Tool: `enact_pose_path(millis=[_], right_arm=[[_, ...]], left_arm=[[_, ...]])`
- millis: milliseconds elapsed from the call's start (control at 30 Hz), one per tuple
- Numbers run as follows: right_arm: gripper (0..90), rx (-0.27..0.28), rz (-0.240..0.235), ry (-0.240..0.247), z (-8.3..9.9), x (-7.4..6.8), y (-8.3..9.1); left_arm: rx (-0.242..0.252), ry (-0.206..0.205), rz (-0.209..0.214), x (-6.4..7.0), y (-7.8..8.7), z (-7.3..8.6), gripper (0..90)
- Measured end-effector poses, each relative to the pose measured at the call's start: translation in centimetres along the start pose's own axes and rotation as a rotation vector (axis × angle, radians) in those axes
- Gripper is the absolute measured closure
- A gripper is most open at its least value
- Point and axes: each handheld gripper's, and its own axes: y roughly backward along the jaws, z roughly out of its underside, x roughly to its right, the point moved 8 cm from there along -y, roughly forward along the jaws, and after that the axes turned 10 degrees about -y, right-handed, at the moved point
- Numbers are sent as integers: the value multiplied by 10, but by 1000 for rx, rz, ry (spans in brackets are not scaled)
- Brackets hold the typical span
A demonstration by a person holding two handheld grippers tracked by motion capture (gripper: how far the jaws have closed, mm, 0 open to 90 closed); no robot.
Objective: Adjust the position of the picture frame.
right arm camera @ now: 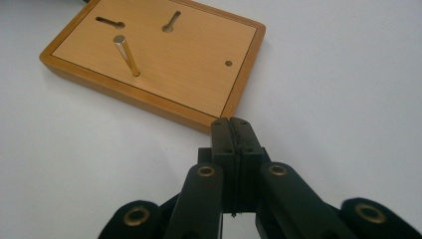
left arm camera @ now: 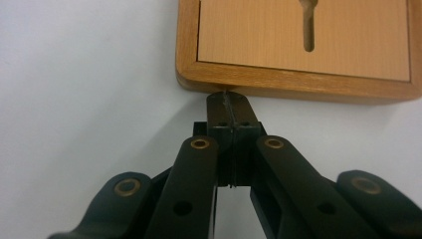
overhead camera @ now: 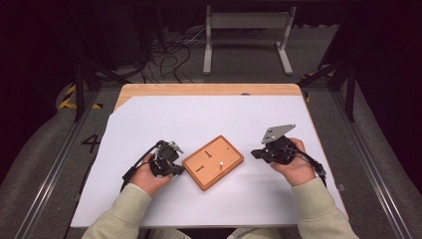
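A: Wooden board (overhead camera: 213,162) first: it lies turned at an angle on the white sheet (overhead camera: 199,119) near the middle of the table (overhead camera: 209,89), between our two hands. Its lighter inset panel has two keyhole slots, one small round hole and one brass peg (right arm camera: 126,55) standing up from it, leaning slightly as the right gripper view shows it.

B: And our grippers? The left gripper (left arm camera: 228,102) has its jaws pressed together, holding nothing, with the tips right at the rounded edge of the board's frame; touching or only just short of it, we cannot say for certain.

A: Agreed. The right gripper (right arm camera: 231,124) is likewise closed on nothing. From the high view (overhead camera: 260,153) it sits a little apart from the board's right corner, and its own camera puts the tips just in front of that corner.

B: So how far along do we judge ourselves?

A: Early or in between steps. One peg is seated, the round hole near the corner is unfilled, and the two slots are unoccupied. We see no loose pegs on the sheet, so what should go in them we cannot tell. With the left jaws at the frame, we seem to be bracing or nudging the board rather than picking anything up.

B: Any writing to read?

A: None on the board or grippers. The only mark is a painted "4" (overhead camera: 91,143) on the floor left of the table.
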Motion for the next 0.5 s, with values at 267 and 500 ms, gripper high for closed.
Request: enact_pose_path(millis=[267, 500], right_arm=[[900, -5, 18, -38, 14, 3, 6], [900, -7, 34, -70, 26, 3, 12]], left_arm=[[57, 63, -82, -20, -8, -16, 899], [139, 137, -83, -37, -15, -28, 899]])
